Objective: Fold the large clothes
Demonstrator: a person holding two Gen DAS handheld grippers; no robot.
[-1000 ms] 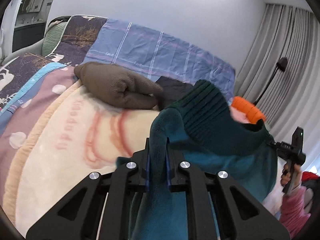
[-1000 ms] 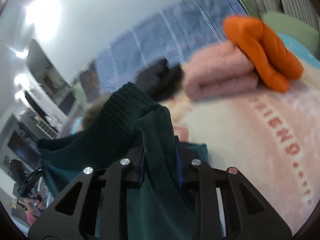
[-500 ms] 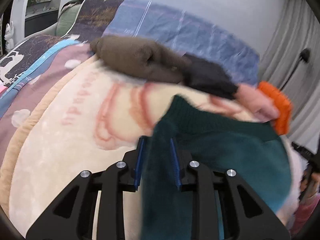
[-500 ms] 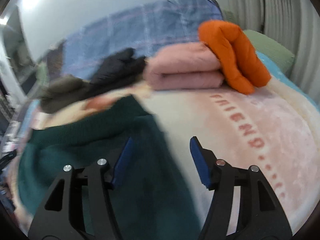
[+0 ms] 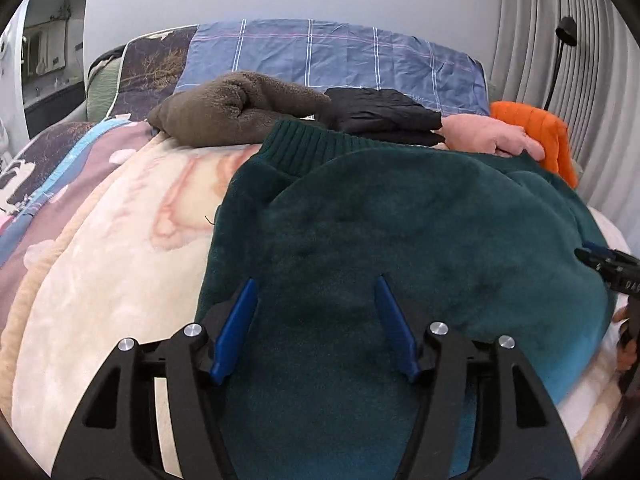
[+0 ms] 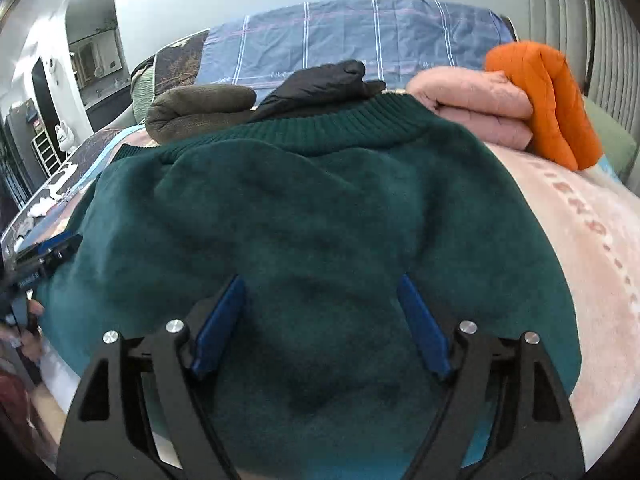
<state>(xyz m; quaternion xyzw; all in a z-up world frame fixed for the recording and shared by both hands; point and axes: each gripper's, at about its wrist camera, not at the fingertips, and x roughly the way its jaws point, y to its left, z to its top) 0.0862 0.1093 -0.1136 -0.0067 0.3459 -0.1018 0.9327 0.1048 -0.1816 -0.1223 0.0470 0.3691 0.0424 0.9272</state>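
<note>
A dark green fleece sweater [image 5: 400, 240] [image 6: 320, 220] lies spread on the bed's pink and cream blanket [image 5: 120, 240], its ribbed collar at the far side. My left gripper [image 5: 316, 288] hovers over the sweater's near left part, its jaws opening, blue pads apart and pressing nothing. Over the sweater's near middle, my right gripper [image 6: 320, 284] is likewise opening, with only flat fabric under the gap. Each gripper also appears at the edge of the other's view: the right gripper [image 5: 608, 268] and the left gripper [image 6: 44, 256].
Along the headboard side lie folded clothes: a brown fleece [image 5: 232, 116], a black garment [image 5: 380, 114], a pink one [image 6: 472, 104] and an orange one [image 6: 548, 96]. A blue plaid sheet [image 5: 328, 60] covers the pillows. Curtains [image 5: 560, 60] hang at right. A person's fingers [image 5: 626, 344] hold the right gripper.
Both grippers let go of the green sweater and opened wide. The sweater, held up bunched before, dropped and now lies flat on the blanket. Both hands moved down.
</note>
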